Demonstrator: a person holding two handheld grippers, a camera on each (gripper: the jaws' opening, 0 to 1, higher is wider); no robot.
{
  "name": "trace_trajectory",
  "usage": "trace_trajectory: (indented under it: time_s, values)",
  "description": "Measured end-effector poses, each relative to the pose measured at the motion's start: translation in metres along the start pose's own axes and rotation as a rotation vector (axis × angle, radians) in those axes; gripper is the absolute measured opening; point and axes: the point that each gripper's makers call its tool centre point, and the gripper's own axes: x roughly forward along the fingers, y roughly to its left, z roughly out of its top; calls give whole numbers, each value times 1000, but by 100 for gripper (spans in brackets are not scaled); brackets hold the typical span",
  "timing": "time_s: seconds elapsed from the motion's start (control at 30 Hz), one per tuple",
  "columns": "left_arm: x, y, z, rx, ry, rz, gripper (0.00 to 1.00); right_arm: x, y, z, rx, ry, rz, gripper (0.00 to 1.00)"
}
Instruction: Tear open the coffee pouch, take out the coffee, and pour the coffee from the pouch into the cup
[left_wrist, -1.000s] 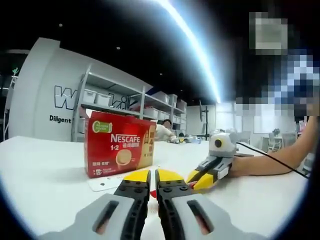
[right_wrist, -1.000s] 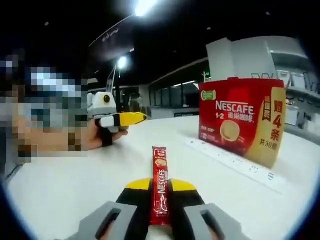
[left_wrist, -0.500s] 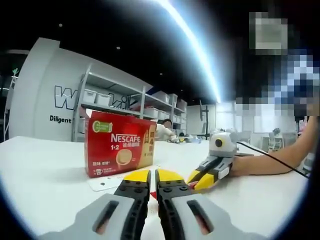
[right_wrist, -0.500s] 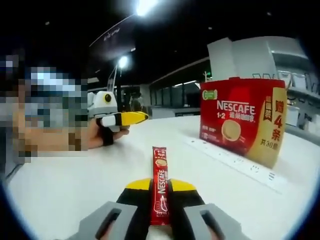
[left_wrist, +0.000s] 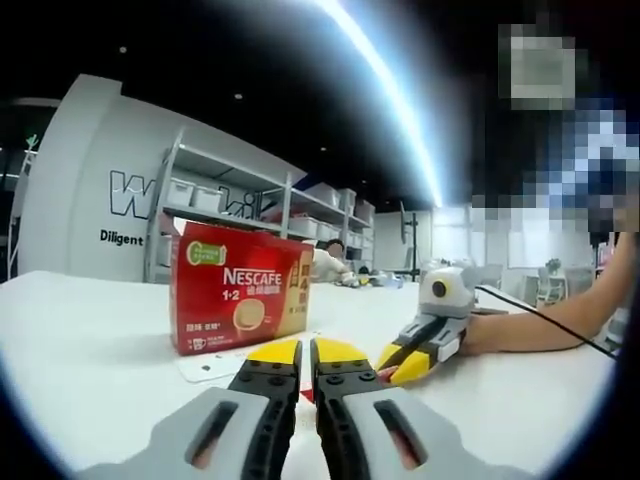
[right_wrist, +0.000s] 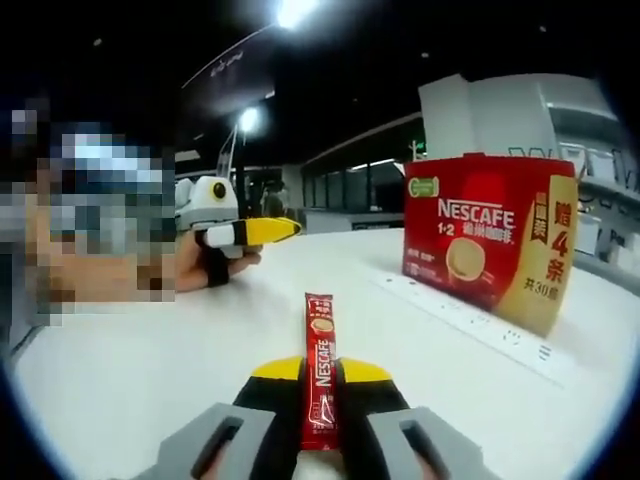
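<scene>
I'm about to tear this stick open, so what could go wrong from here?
1. The right claw grips the stick low, leaving most of it standing free; it may bend or twist rather than tear.
2. The left claw is shut and apart from the stick, so it must open before pinching the top.
3. The box stands near on the table; a sharp pull could knock it or scatter coffee.

A red Nescafe box (left_wrist: 236, 299) stands on a white table (left_wrist: 80, 340).
</scene>
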Motion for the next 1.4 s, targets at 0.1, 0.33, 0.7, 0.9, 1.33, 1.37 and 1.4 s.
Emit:
trace_trajectory:
  time_s: [0.1,0.33,0.7,0.9,1.33,1.37,1.4]
  values:
    - [0,0,0,-2,-2,0,7,0,-2,0,-1,1,2,12]
    - [0,1,0,-4,-2,1,7,0,1,0,-3,-1,3,12]
    - [0,1,1,-14,-5,-1,7,-5,-2,8,20,-51,3,12]
    - [0,3,1,-22,-4,2,7,-6,2,14,28,-80,5,11]
    - [0,-1,-2,-20,12,2,10,-8,-1,18,32,-102,6,10]
    - [0,-1,-2,-22,13,2,11,-8,-1,18,32,-101,4,10]
    - [0,-1,-1,-24,12,1,12,-8,-2,18,31,-102,2,10]
